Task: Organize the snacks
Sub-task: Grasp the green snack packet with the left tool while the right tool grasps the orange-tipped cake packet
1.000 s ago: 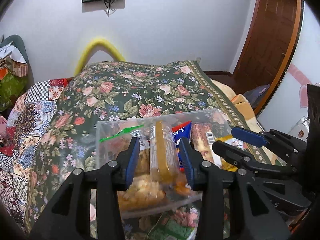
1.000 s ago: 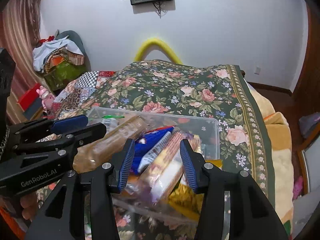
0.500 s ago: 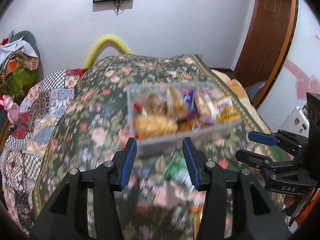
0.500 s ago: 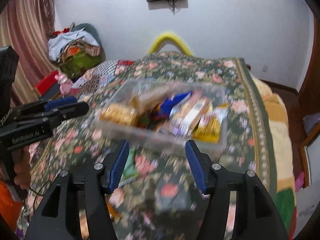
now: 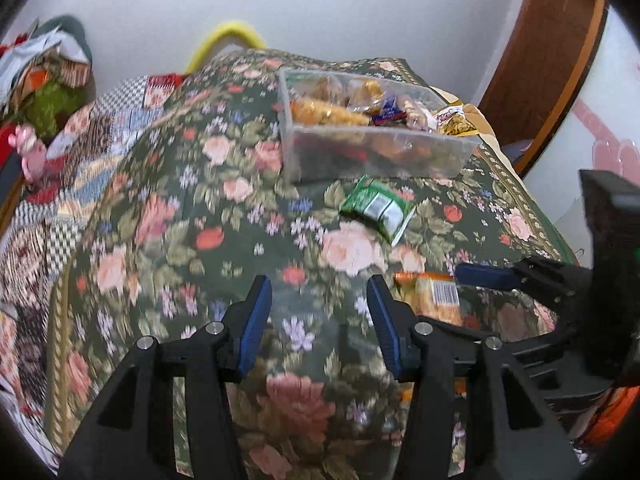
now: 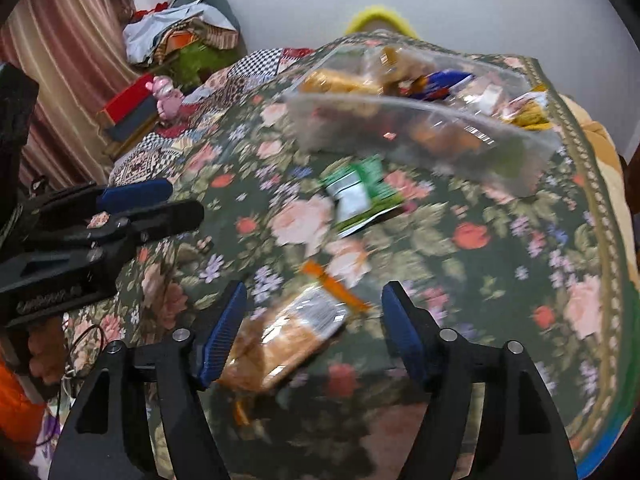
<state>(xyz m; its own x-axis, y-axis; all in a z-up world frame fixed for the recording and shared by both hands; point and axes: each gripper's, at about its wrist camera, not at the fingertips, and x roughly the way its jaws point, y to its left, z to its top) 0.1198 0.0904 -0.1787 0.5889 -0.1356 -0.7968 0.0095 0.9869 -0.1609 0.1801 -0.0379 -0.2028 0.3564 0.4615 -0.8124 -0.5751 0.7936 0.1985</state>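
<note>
A clear plastic bin (image 5: 372, 156) full of snack packs sits on the floral bedspread; it also shows in the right wrist view (image 6: 424, 136). A green snack packet (image 5: 378, 208) lies in front of it, also seen in the right wrist view (image 6: 360, 196). An orange-trimmed packet of biscuits (image 6: 288, 336) lies close below my right gripper (image 6: 314, 328), which is open and empty. In the left wrist view that packet (image 5: 434, 296) lies to the right of my left gripper (image 5: 318, 320), which is open and empty above bare bedspread.
The floral bedspread (image 5: 180, 220) covers the bed, with a patchwork quilt (image 5: 60, 168) at its left. Piled clothes (image 6: 180, 36) and a pink toy (image 6: 166, 94) sit at the far left. A wooden door (image 5: 540, 60) stands on the right.
Both grippers have pulled back from the bin toward the near edge of the bed. The green packet and the biscuit packet have come into view.
</note>
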